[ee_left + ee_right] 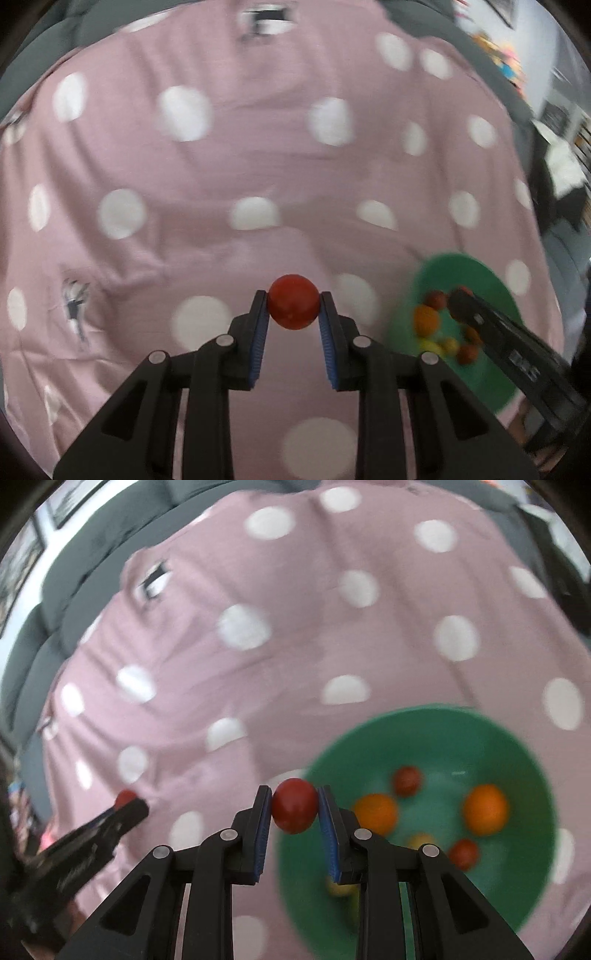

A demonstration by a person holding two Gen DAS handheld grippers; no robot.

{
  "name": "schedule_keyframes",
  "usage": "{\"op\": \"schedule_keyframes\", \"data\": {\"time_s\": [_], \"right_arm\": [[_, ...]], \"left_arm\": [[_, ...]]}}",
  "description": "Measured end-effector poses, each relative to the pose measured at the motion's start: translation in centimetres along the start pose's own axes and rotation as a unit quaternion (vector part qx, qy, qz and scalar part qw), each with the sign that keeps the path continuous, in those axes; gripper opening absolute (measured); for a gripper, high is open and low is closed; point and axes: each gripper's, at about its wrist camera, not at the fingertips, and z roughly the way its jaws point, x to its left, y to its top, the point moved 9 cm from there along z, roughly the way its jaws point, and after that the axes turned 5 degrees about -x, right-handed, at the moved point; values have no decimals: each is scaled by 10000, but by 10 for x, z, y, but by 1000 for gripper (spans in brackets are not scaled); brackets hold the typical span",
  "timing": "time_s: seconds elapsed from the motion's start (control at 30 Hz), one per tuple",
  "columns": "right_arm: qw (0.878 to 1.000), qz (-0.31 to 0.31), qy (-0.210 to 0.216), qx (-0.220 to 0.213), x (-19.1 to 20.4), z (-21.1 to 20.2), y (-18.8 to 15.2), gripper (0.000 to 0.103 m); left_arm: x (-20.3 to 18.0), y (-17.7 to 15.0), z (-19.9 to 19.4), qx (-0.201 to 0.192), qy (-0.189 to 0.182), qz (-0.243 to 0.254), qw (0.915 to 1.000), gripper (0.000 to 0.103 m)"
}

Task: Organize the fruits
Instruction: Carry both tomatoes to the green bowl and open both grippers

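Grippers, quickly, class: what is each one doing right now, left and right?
Left gripper: closed on a red fruit.
Right gripper: closed on another red fruit, near the green bowl.

free: dotted pink cloth (258, 155) wide open | blocked: green bowl (517, 746) holding fruit (485, 808)

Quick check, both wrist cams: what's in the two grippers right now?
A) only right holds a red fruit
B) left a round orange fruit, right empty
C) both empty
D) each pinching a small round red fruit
D: the left gripper pinches a small round red fruit between its blue-padded fingers, and the right gripper pinches another small round red fruit at the green plastic bowl's edge.
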Motion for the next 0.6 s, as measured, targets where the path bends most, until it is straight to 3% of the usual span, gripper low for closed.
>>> {"op": "schedule_keyframes", "data": {"time_s": [0.1,0.23,0.5,0.6], "right_arm": [[9994,214,-271,-83,-27,-6,6,28],[9959,320,-829,-190,-58,-11,11,28],[9939,710,-830,-161,-82,-13,10,28],[9937,764,-803,-144,-85,-18,9,28]], "left_arm": [[-38,-5,1,116,-354,193,9991,27],[-65,-11,10,211,-422,421,9980,27],[-101,-20,17,220,-547,784,9952,29],[-106,-19,16,134,-518,818,9952,54]]}}
